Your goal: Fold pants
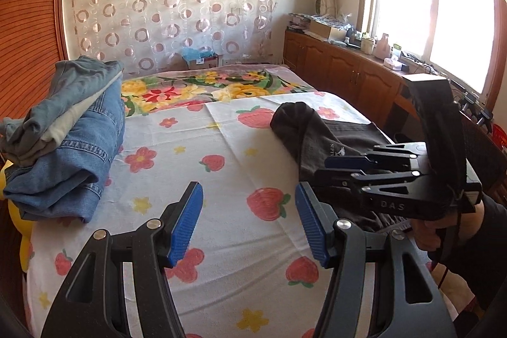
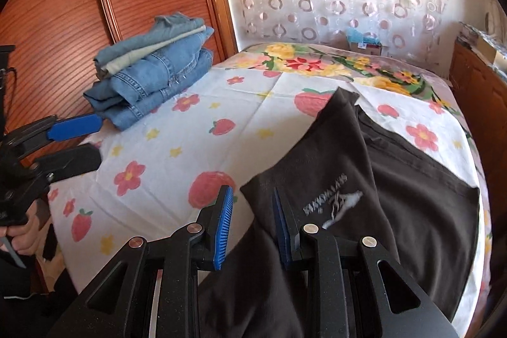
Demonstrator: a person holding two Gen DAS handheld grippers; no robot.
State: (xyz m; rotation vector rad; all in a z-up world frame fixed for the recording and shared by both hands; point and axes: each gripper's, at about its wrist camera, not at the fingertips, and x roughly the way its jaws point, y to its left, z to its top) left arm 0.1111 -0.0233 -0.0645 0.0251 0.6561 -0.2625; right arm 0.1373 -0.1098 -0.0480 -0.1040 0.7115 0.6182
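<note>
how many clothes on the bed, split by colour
Blue denim, folded in the stack: 3 as far as the layers can be told apart
Pale cream, folded in that stack: 1
Black pants, laid out apart from the stack: 1
Total: 5

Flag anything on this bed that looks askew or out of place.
The dark pants lie crooked and rumpled near the bed's right edge, one part flopped over another. The folded jeans stack looks tidy.
</note>
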